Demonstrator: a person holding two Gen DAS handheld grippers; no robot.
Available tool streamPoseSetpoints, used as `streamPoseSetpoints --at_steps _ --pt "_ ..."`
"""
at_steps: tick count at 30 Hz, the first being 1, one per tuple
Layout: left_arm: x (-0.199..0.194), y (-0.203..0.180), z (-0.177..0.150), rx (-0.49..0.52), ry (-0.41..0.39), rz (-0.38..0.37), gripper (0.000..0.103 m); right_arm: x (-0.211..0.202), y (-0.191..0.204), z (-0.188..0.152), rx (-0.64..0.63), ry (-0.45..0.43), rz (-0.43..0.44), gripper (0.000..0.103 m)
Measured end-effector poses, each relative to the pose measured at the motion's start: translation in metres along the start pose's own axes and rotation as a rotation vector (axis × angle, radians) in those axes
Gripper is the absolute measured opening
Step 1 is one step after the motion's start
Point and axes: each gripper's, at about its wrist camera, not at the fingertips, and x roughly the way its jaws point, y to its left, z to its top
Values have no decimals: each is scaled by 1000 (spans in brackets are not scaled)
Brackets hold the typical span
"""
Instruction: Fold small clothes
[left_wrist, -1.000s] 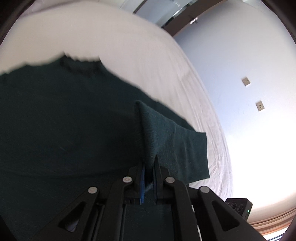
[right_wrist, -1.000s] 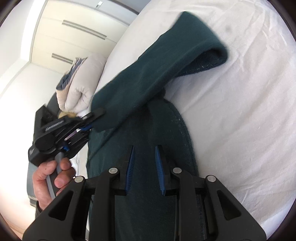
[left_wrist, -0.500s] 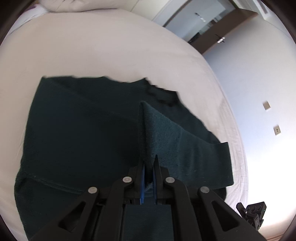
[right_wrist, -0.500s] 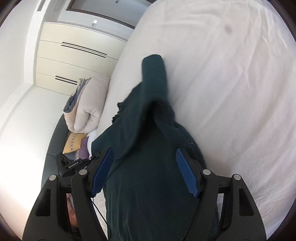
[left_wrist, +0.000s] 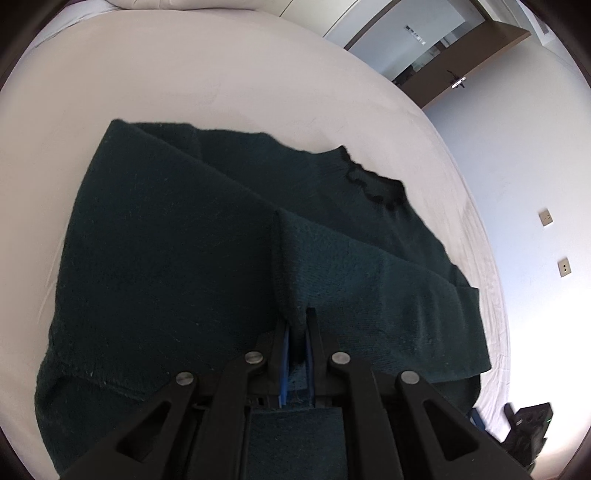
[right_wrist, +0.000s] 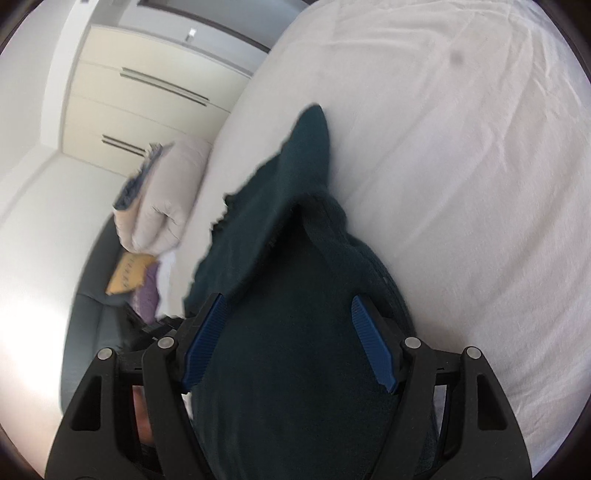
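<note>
On the bed (left_wrist: 184, 74) the sweater (left_wrist: 166, 258) lies spread; its sleeve (left_wrist: 369, 295) is pinched in the left claw (left_wrist: 296, 332) and should be laid flat across the body before release. The right claw (right_wrist: 291, 339) is held wide above the sweater.

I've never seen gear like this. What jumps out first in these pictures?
A dark green sweater spread on a white bed fills both views. The left gripper is pinched shut on a raised fold of it, while the right gripper hangs wide open above the cloth. Off the bed's far side in the right view sit a folded pale duvet and a yellow cushion.
</note>
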Motion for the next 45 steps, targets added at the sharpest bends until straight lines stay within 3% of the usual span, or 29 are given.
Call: streamPoseSetpoints --at_steps 9,13,16,19,23,27,31,33,35,37,41,45 --pt "2 5 -6 69 -35 -18 12 23 39 41 -104 49 6 70" --pt "1 14 -7 73 -36 -62 13 42 14 56 -44 68 -77 69" --pt "-7 22 -10 62 -30 -83 14 37 -3 55 -9 55 -11 69" --pt "-11 21 -11 57 -23 -80 16 27 -6 56 -9 35 -63 69" --pt "-27 14 -13 68 -21 7 30 11 -10 63 18 22 -48 69" --pt "-60 -1 -15 112 -144 147 49 -5 2 81 -5 -32 -6 69" --pt "-67 -29 -16 193 -226 90 55 10 20 93 -52 -9 8 69" --pt "-51 -47 -20 272 -216 104 64 24 28 96 -87 8 12 69" --pt "-31 -53 -23 311 -181 148 65 40 29 96 -87 48 0 70" --pt "2 -46 -29 303 -56 172 65 59 23 91 -80 118 -15 70" --pt "5 -55 -43 431 -98 230 68 62 11 75 -154 134 -11 69" --pt "0 -50 -37 414 -92 203 69 48 13 83 -122 123 10 70"
